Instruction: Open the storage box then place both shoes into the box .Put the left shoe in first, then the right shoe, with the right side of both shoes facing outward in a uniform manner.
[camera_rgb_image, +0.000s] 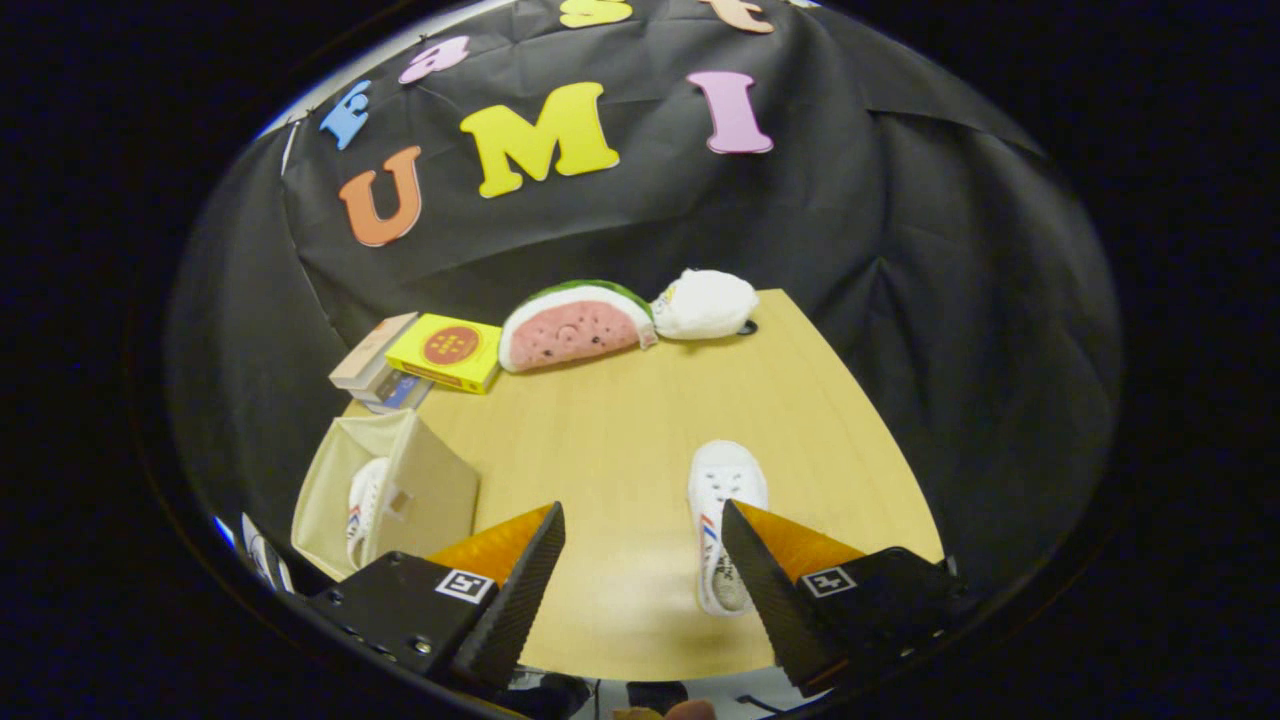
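The hand-held gripper (643, 520) hangs over the desk (620, 420) with fingers spread wide, holding nothing. One shoe (722, 520) lies on the desk just inside the right finger; another shoe (365, 510) sits in the open box (430, 480) beside the left finger.

Tool (643, 520) held above counter, pointing forward and tilted downward. Two fingers spread wide apart, nothing between them, neither pressing on anything. Left finger (520, 590) and right finger (765, 590) taper to tips, ridged inner faces turned toward each other. Square marker tag on top of each finger base. Fingertip of person's hand (690, 711) just visible beneath tool.
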